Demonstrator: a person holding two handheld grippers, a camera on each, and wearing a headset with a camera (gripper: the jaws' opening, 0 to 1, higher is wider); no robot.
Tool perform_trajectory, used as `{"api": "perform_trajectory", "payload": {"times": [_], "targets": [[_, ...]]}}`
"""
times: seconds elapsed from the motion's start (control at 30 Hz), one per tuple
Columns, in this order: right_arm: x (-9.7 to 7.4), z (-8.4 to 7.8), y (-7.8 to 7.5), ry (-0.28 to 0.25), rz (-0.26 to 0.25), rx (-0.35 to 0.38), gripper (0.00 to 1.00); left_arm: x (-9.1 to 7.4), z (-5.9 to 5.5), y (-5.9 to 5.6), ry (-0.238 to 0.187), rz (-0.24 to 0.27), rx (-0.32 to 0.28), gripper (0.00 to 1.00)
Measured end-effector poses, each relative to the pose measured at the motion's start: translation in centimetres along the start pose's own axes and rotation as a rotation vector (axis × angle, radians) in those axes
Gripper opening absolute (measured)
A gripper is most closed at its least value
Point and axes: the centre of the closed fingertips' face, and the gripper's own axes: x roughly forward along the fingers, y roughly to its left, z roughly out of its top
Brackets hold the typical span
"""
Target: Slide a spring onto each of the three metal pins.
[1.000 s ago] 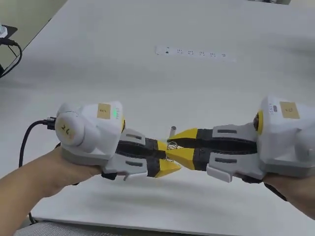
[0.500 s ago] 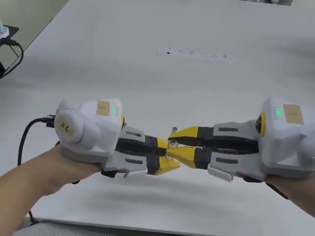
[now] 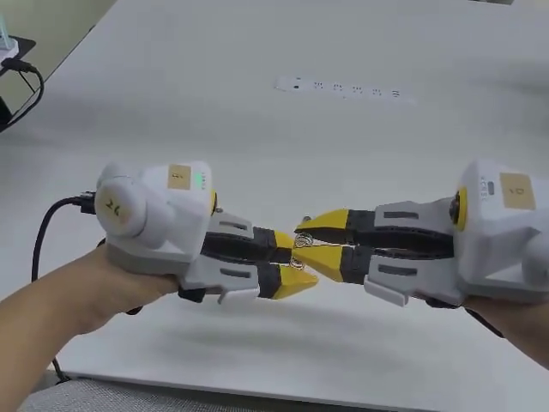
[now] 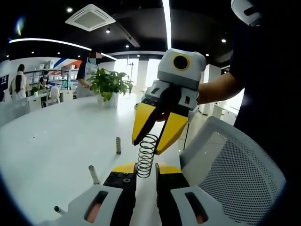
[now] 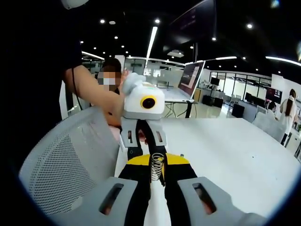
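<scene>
Little has changed since a second ago: the two grippers remain tip to tip above the white table [image 3: 257,154], and the gap between the right one's jaws reads slightly clearer. In the head view, the left gripper [image 3: 296,262] and right gripper [image 3: 298,240] meet nose to nose, with a small spring [image 3: 300,244] caught between their yellow tips, off the table; a power strip [image 3: 343,88] lies well beyond. In the left gripper view, the left gripper [image 4: 146,168] has its jaws pressed together on the near end of the spring [image 4: 146,153], while the right gripper [image 4: 147,143] flanks the far end. On the table to the left stand the pins: one upright and ribbed-looking [image 4: 118,145], perhaps already carrying a spring, one bare and leaning [image 4: 94,174], and a third near the edge [image 4: 59,209]. In the right gripper view, the spring [image 5: 157,167] sits snugly between the jaws of the right gripper [image 5: 157,162], with the left gripper [image 5: 149,149] opposite; I cannot tell whether the right jaws actually press it. This looks like a hand-over. The likely failure is that one gripper lets go before the other bites, or an uneven squeeze shoots the coil sideways, and it drops and rolls away from the pins.
</scene>
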Motion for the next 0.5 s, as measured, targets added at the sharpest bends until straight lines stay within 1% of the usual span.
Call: {"api": "perform_trajectory", "payload": {"times": [0.13,0.27,0.4,0.5], "targets": [[0.04,0.14,-0.24,-0.001,-0.004,0.004,0.06,-0.01,-0.45,-0.03,0.016,0.004,-0.003,0.13],[0.04,0.17,-0.38,0.004,-0.006,0.001,0.06,-0.09,-0.48,-0.03,0.016,0.013,-0.007,0.17],[0.01,0.12,-0.58,0.013,-0.008,-0.004,0.06,-0.32,-0.68,0.23,0.026,0.035,-0.003,0.24],[0.04,0.09,-0.65,0.014,-0.010,0.000,0.06,-0.67,-0.63,0.45,0.021,0.049,-0.009,0.26]]}}
